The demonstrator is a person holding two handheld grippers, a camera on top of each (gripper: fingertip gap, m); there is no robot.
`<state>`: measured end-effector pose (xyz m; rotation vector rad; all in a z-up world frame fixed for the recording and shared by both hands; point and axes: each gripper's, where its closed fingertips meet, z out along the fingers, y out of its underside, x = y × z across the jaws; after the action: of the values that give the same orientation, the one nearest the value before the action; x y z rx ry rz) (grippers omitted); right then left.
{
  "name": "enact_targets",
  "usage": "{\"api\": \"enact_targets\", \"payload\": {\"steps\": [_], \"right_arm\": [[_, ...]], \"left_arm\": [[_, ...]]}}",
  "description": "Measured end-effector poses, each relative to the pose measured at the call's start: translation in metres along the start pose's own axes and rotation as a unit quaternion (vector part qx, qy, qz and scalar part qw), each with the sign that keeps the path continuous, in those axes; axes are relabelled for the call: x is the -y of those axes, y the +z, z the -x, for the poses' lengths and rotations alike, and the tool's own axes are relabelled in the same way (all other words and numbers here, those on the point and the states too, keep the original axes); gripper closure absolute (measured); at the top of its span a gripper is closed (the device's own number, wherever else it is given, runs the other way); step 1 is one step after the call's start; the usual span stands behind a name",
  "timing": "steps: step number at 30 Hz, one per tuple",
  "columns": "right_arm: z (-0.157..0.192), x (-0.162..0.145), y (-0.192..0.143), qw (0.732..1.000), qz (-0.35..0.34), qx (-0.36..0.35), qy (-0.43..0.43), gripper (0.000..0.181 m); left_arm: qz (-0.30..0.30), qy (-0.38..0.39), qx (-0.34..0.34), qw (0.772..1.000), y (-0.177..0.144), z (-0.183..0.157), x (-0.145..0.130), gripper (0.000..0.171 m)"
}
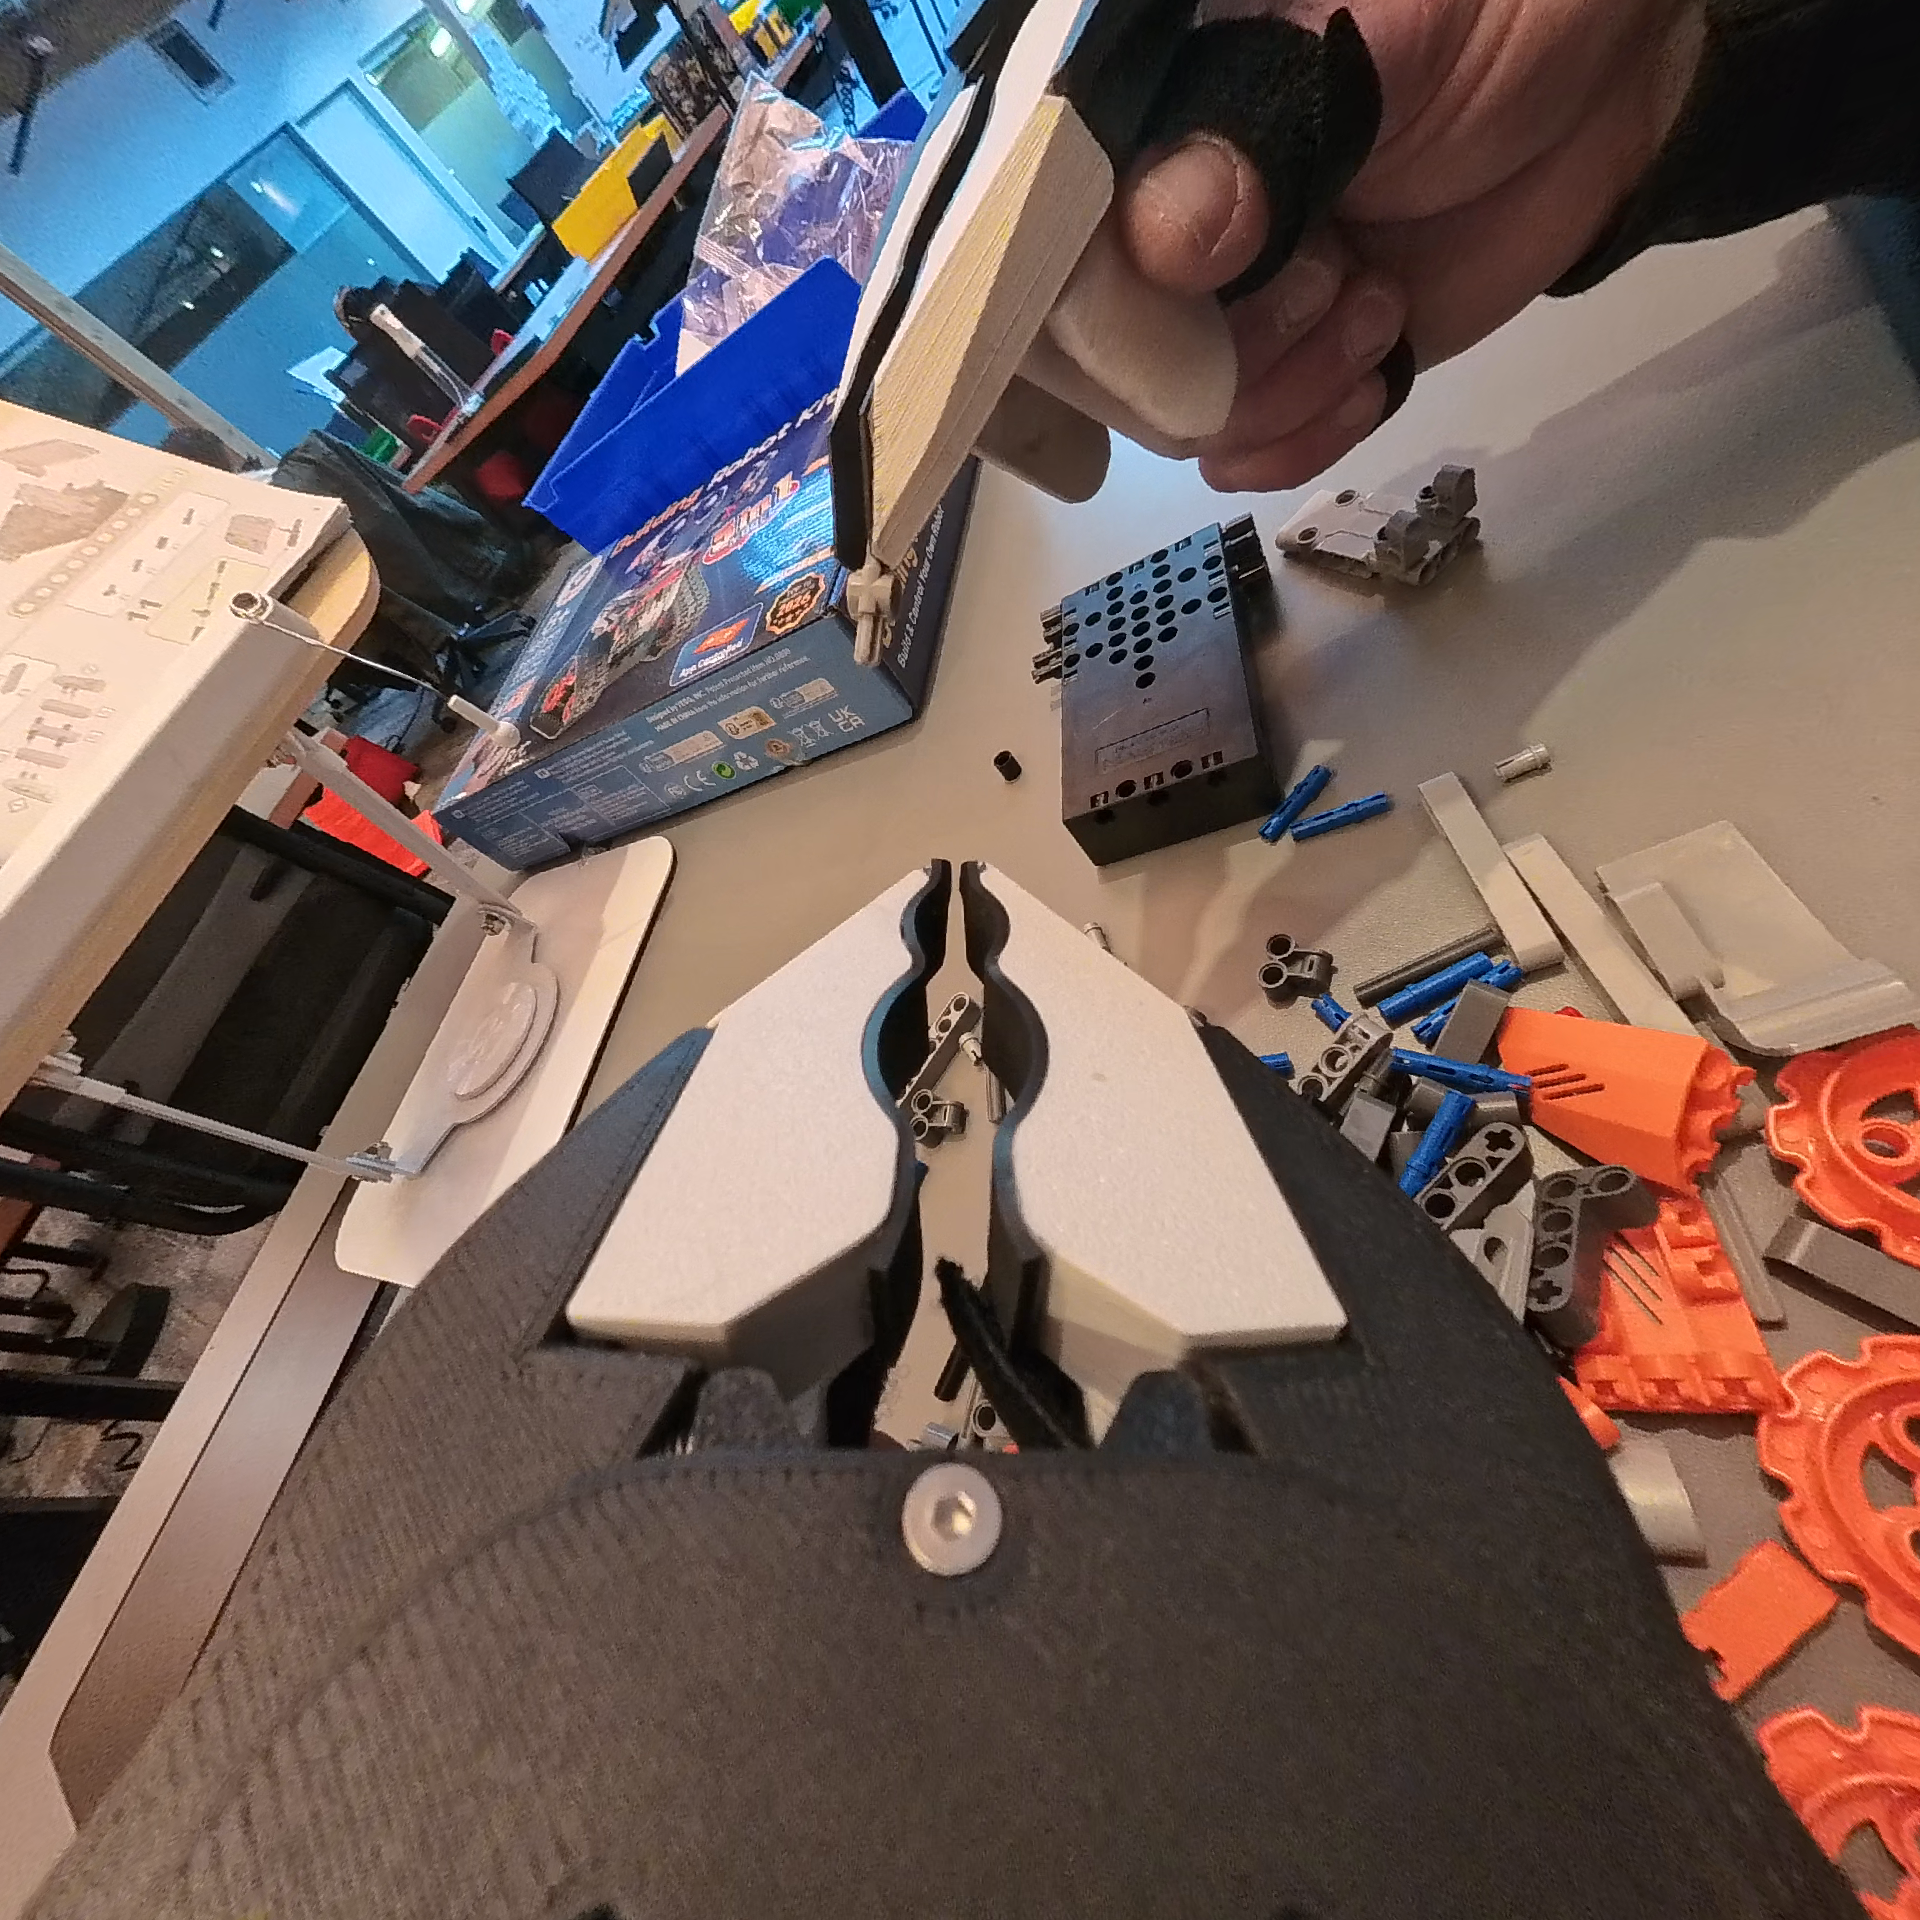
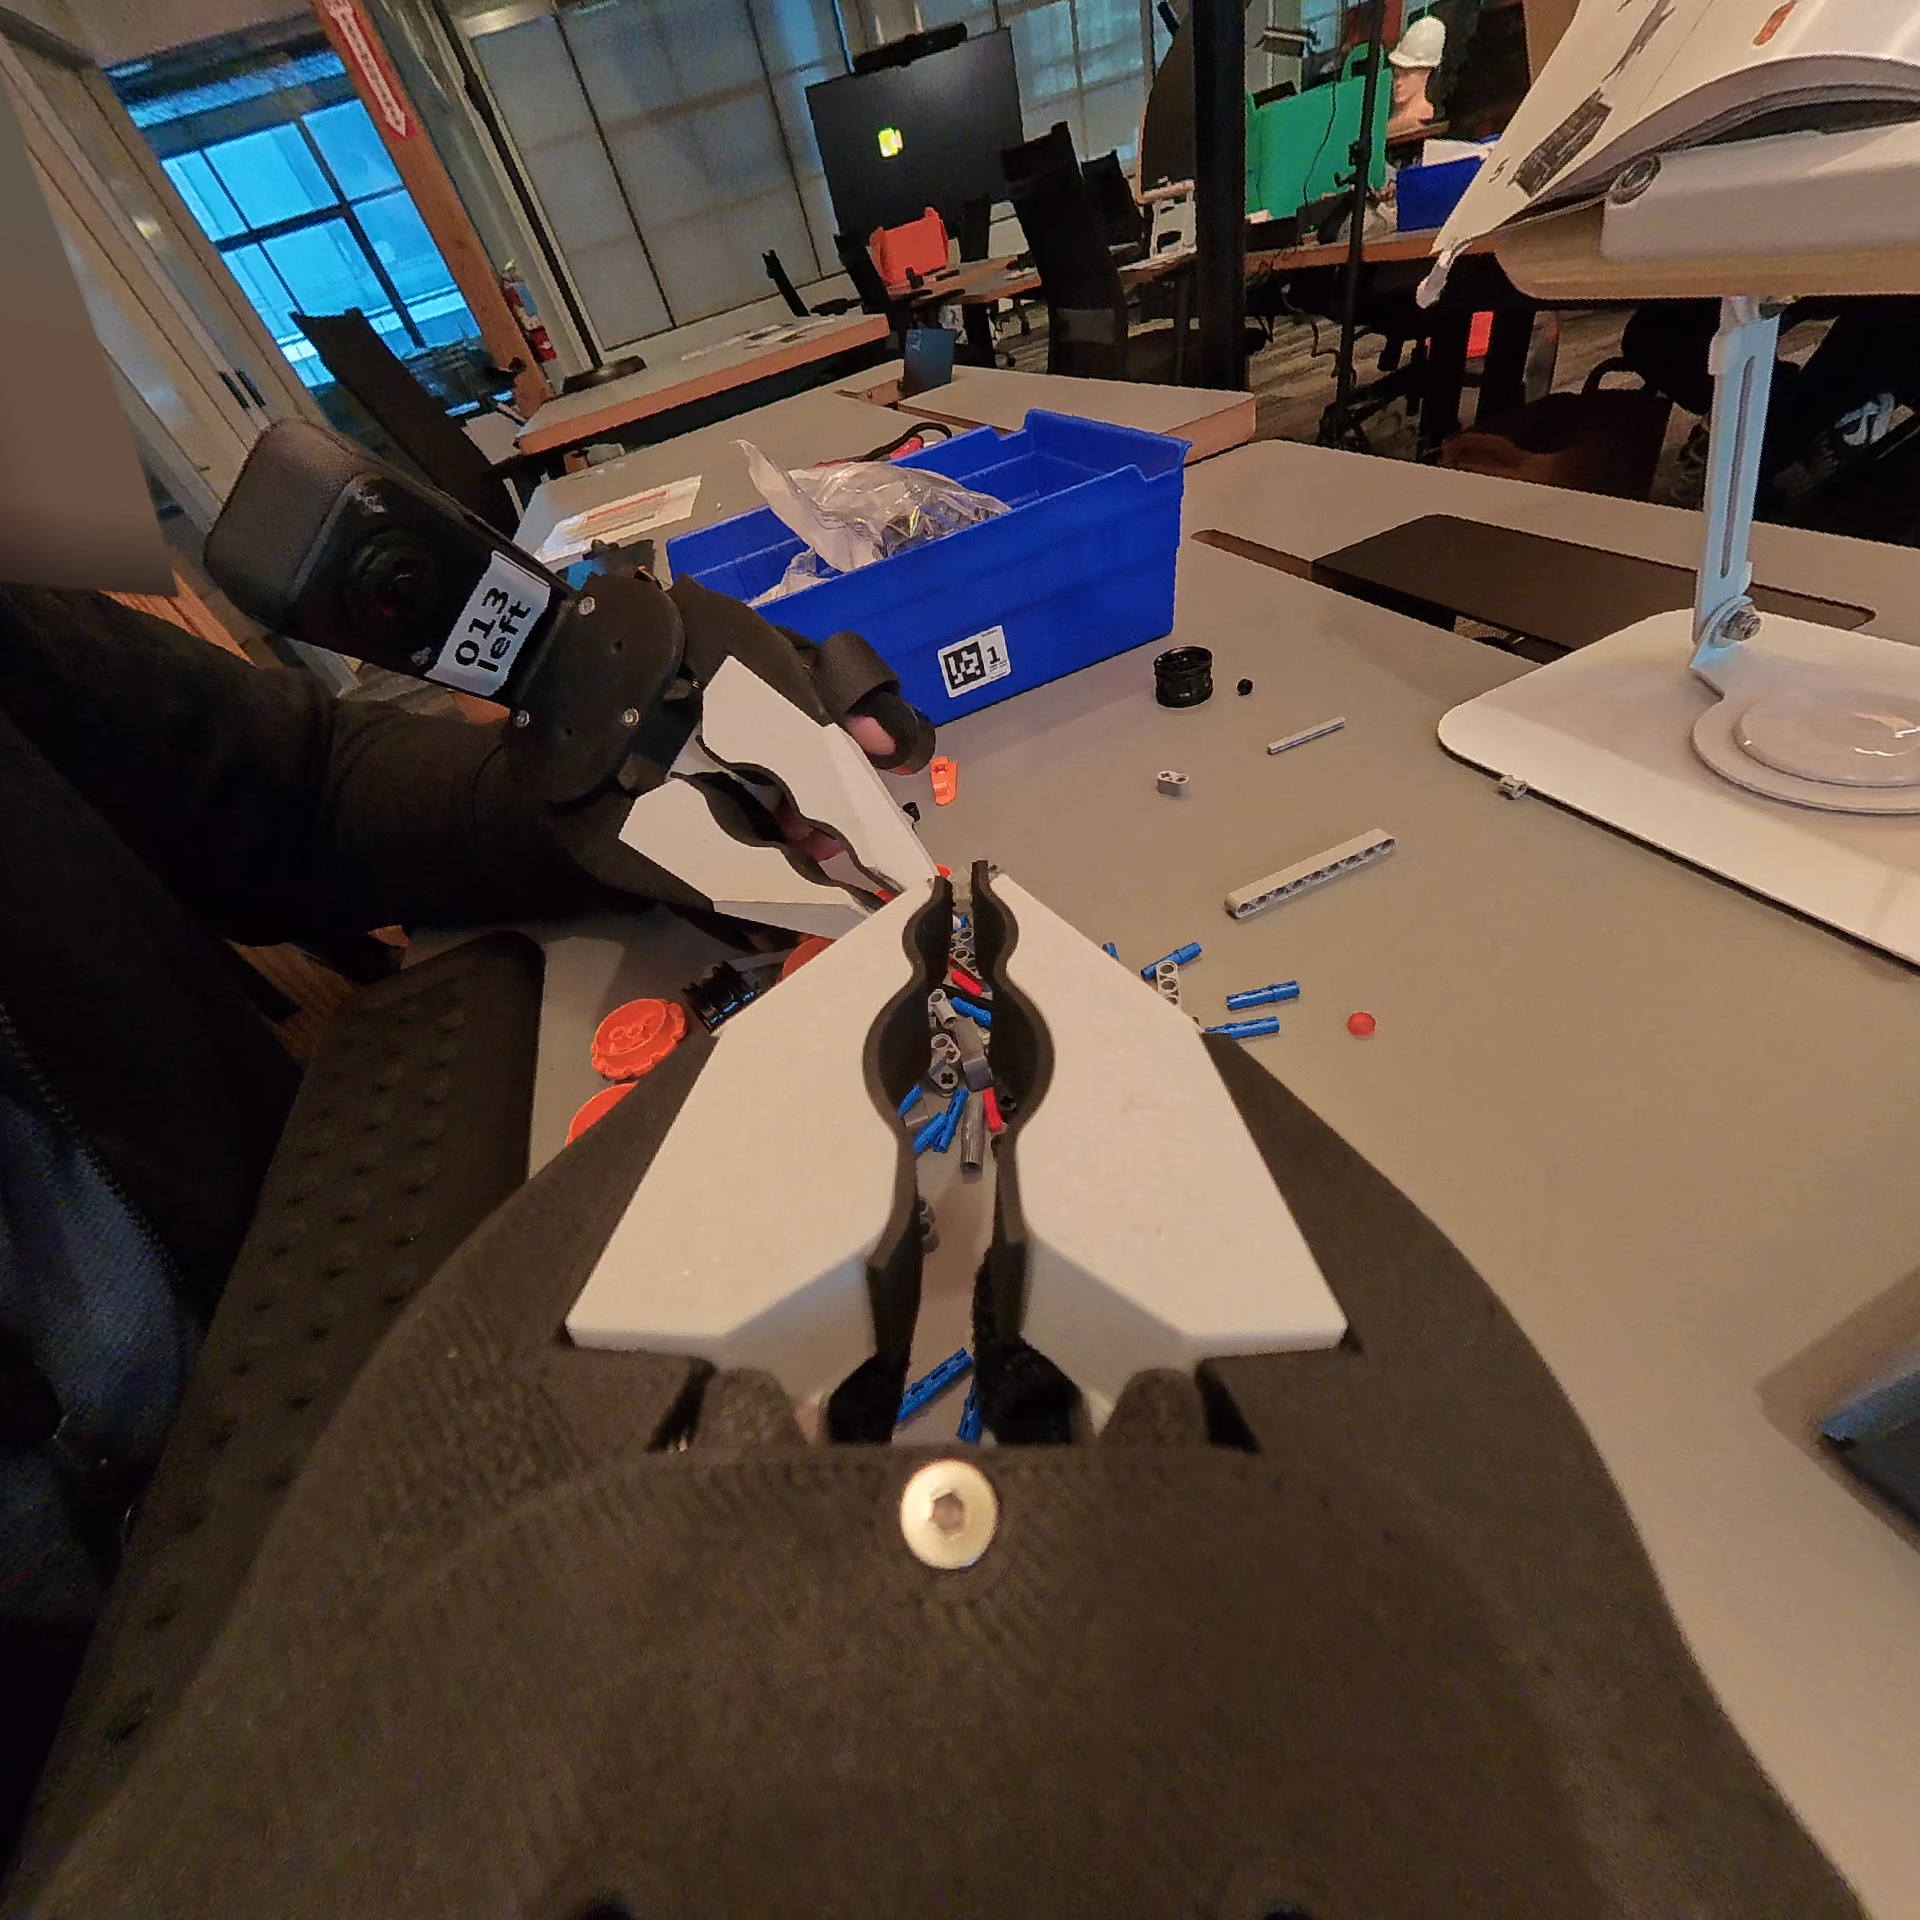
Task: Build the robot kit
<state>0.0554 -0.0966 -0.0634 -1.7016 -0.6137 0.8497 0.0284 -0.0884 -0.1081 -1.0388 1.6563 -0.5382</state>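
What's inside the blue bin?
The blue bin holds a crumpled clear plastic bag with small parts inside. The bin's wall hides anything beneath the bag.

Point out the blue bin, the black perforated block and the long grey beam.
blue bin [image 2: 1049,582]: right wrist view, front wall.
black perforated block [image 1: 1158,675]: left wrist view, top face.
long grey beam [image 2: 1311,873]: right wrist view, middle.

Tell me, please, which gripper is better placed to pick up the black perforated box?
Left: the left gripper is empty and the black perforated box lies just ahead; the right gripper pinches a small grey piece.
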Motion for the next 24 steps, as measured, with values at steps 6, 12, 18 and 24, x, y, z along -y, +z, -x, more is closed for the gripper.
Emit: {"api": "enact_targets", "payload": {"steps": [6, 12, 18, 24], "right_arm": [[0.0, 0.0, -0.001, 1.0, 0.0, -0.001, -0.002, 0.18], [-0.002, 0.003, -0.004, 1.0, -0.004, -0.011, -0.016, 0.179], [-0.004, 0.014, -0.016, 0.999, -0.03, -0.016, -0.024, 0.179], [-0.005, 0.015, -0.02, 0.998, -0.02, -0.029, -0.042, 0.179]], "left_arm": [[0.002, -0.002, -0.002, 1.0, 0.0, 0.0, -0.001, 0.171], [0.002, -0.005, 0.0, 1.0, 0.001, 0.001, -0.001, 0.17], [-0.001, -0.014, 0.003, 1.0, 0.001, 0.005, -0.001, 0.168], [0.009, -0.016, -0.003, 1.0, 0.004, 0.003, -0.005, 0.166]]}}
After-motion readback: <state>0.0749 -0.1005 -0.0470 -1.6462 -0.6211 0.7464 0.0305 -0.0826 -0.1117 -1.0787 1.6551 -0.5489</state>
